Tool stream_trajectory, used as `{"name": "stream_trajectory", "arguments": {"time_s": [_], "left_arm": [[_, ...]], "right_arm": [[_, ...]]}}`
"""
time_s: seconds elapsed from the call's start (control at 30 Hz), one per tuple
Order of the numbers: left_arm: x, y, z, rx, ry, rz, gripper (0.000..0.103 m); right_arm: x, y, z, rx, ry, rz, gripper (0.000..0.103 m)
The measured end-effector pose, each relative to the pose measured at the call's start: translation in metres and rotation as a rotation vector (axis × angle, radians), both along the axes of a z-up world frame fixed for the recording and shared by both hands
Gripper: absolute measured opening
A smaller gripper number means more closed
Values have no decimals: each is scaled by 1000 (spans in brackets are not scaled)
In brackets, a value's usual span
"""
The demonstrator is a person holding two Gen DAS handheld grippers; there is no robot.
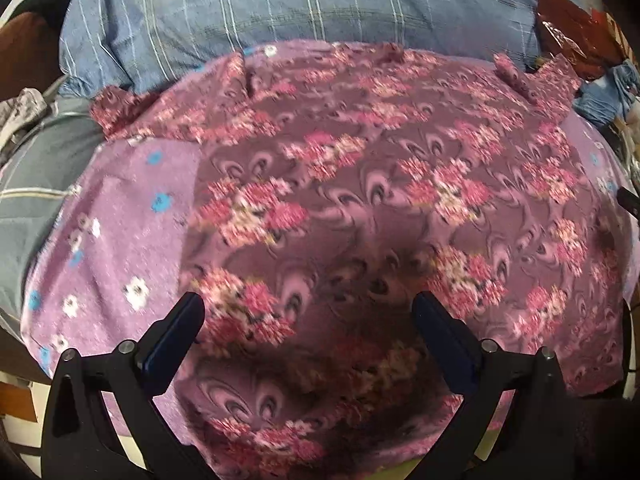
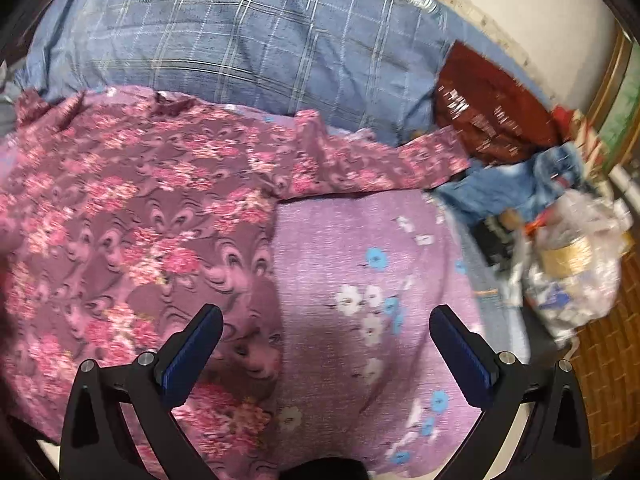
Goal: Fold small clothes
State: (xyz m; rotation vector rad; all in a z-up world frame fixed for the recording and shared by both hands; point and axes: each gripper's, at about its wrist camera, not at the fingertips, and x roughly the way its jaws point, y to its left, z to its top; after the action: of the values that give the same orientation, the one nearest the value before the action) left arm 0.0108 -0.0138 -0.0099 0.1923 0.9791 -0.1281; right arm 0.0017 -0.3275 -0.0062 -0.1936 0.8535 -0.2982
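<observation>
A small maroon garment (image 1: 360, 184) with pink flower clusters lies spread flat on a lilac cloth (image 1: 120, 240) with blue and white flowers. My left gripper (image 1: 308, 308) is open and empty above the garment's near middle. In the right wrist view the same garment (image 2: 140, 208) fills the left half, with one sleeve (image 2: 380, 164) stretched to the right, and the lilac cloth (image 2: 360, 248) lies bare on the right. My right gripper (image 2: 326, 320) is open and empty, over the garment's right side edge where it meets the lilac cloth.
A blue plaid pillow (image 2: 248, 40) lies behind the garment. A dark red bag (image 2: 492, 120), blue denim cloth (image 2: 520, 184) and a clear plastic bag with items (image 2: 572, 264) crowd the right side. Grey striped bedding (image 1: 36, 168) lies at the left.
</observation>
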Motion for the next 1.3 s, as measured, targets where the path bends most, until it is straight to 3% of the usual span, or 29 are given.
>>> {"name": "stream_trajectory", "arguments": {"time_s": [0.1, 0.37, 1.0, 1.3], "left_arm": [[6, 2, 2, -6, -1, 13, 103], [11, 3, 4, -13, 2, 22, 103], [19, -8, 2, -6, 24, 3, 103], [31, -12, -4, -7, 45, -5, 103]], "right_arm": [[1, -11, 2, 101, -3, 23, 103], [3, -28, 3, 229, 3, 34, 102], [10, -27, -3, 269, 18, 84, 102], [22, -38, -13, 352, 38, 90, 98]]}}
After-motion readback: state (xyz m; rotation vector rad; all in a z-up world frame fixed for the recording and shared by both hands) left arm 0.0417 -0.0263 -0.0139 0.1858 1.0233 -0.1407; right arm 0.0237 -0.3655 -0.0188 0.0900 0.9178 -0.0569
